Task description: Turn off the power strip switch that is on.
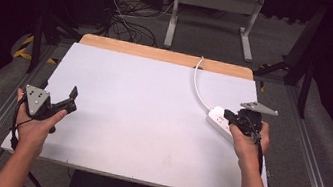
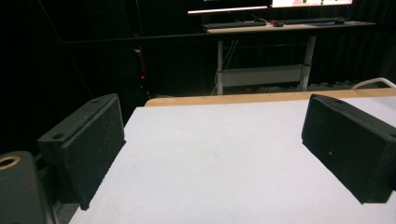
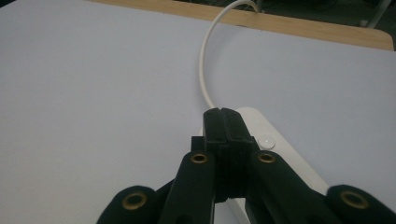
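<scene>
The right tongs [image 3: 222, 121] are shut tight, with both black jaws pressed together and nothing between them. They hang just above the near end of a white power strip [image 1: 220, 120], and in the right gripper view a small round button [image 3: 265, 140] on the strip sits just beside the jaw tips. I think the closed tips are meant to push that button, but I cannot tell if they touch the strip yet. The power strip lies flat on the right side of the white worktop [image 1: 140, 119]. Its long side runs slanted, from the person's right hand [image 1: 246, 141] up and toward the middle of the worktop. A white cord [image 1: 199, 86] comes out of its far end, bends in a curve, and goes off over the wooden back edge. The left tongs [image 1: 70, 98] are far away on the other side, well apart from the strip, so the right hand is the nearer one by a lot. The left jaws stand wide open with only bare worktop between them. To reach the button, the right tongs would need only a tiny move, because the strip lies right under them.
</scene>
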The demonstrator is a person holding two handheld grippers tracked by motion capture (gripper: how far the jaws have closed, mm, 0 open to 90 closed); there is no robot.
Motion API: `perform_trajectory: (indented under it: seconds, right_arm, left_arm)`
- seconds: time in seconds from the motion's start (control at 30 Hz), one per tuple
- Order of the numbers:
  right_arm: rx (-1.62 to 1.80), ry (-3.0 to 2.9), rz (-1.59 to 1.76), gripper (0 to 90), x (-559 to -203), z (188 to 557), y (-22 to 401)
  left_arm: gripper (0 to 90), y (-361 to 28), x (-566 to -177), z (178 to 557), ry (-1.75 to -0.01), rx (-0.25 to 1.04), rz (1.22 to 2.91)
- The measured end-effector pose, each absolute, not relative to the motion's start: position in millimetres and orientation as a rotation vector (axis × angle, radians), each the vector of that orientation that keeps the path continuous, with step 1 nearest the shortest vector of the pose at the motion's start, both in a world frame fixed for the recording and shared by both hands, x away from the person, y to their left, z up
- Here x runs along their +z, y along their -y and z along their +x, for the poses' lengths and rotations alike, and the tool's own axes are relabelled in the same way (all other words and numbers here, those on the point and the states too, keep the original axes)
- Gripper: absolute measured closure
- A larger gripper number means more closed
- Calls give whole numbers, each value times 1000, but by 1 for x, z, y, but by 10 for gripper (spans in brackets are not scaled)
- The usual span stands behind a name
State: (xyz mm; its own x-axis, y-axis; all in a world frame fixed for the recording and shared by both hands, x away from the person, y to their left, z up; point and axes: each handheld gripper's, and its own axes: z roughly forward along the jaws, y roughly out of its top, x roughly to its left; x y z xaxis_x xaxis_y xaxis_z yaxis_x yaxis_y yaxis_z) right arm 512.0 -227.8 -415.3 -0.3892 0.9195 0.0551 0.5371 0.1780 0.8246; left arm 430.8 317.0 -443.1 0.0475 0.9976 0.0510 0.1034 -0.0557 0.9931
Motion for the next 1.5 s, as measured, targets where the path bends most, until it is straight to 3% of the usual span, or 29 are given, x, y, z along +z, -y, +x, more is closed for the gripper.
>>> perform_trajectory:
  seconds: [0.43, 1.5]
  right_arm:
    - [894, -2068, 1460, 900, -440, 564, 227]
    - [798, -2076, 1463, 900, -452, 568, 227]
  left_arm:
    - [66, -316, -444, 431, -1220, 1169, 1368]
    - [66, -319, -444, 429, -1232, 1161, 1361]
